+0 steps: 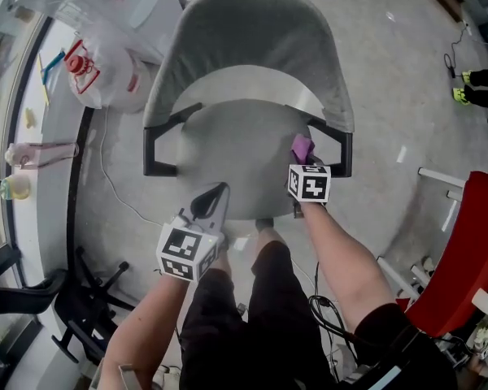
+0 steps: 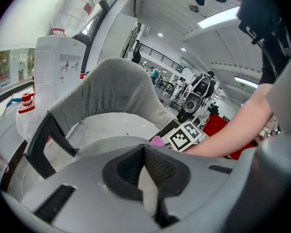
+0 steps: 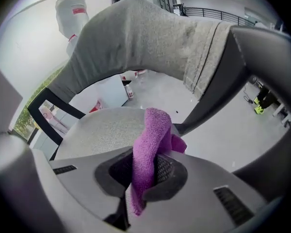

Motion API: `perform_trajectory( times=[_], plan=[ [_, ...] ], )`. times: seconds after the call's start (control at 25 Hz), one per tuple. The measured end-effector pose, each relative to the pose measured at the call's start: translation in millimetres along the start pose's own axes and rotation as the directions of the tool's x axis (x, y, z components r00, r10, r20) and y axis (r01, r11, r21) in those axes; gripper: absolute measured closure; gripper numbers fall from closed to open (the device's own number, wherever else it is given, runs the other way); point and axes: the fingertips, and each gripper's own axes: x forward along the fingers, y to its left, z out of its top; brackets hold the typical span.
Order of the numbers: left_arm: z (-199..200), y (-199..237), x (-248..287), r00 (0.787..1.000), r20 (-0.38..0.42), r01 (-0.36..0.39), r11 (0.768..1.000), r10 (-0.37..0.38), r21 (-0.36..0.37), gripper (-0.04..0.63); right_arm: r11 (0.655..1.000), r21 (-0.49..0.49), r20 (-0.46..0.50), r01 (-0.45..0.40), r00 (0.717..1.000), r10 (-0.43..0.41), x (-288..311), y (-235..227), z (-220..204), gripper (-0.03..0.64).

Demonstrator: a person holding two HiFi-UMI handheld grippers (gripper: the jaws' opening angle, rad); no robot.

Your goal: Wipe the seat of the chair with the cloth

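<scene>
A grey upholstered chair with black arms stands in front of me; its round seat (image 1: 242, 151) lies below both grippers. The seat (image 3: 104, 132) also fills the middle of the right gripper view. My right gripper (image 1: 302, 151) is shut on a purple cloth (image 1: 301, 146), held over the seat's right edge near the right armrest (image 1: 335, 140). The cloth (image 3: 152, 144) sticks up from the jaws and hangs folded. My left gripper (image 1: 212, 200) is shut with nothing in it, above the seat's front edge. The purple cloth (image 2: 157, 141) peeks beside the right gripper's marker cube (image 2: 185, 135).
The curved backrest (image 1: 252, 47) wraps the far side of the seat. A white bag and bottles (image 1: 98, 67) sit on a ledge at the left. A red chair (image 1: 464, 250) stands at the right. Cables (image 1: 325, 307) trail by my legs, and a black chair base (image 1: 89, 299) is at lower left.
</scene>
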Motion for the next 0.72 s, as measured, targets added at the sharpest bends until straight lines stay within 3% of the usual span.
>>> perform_trajectory(
  times=[0.2,0.72],
  plan=[
    [-12.8,24.7,-15.8,0.999,-0.025,-0.029,0.999,0.029,-0.020,0.598,0.998,-0.032,-0.046,-0.044,0.998,0.043,21.8,29.0,-6.3,0.580],
    [-34.7,82.5,-67.9,0.992,0.021,-0.124,0.989,0.126,-0.082,0.598,0.976,-0.079,-0.089,-0.201,0.977,0.194,54.9,147.5,8.1,0.580]
  ],
)
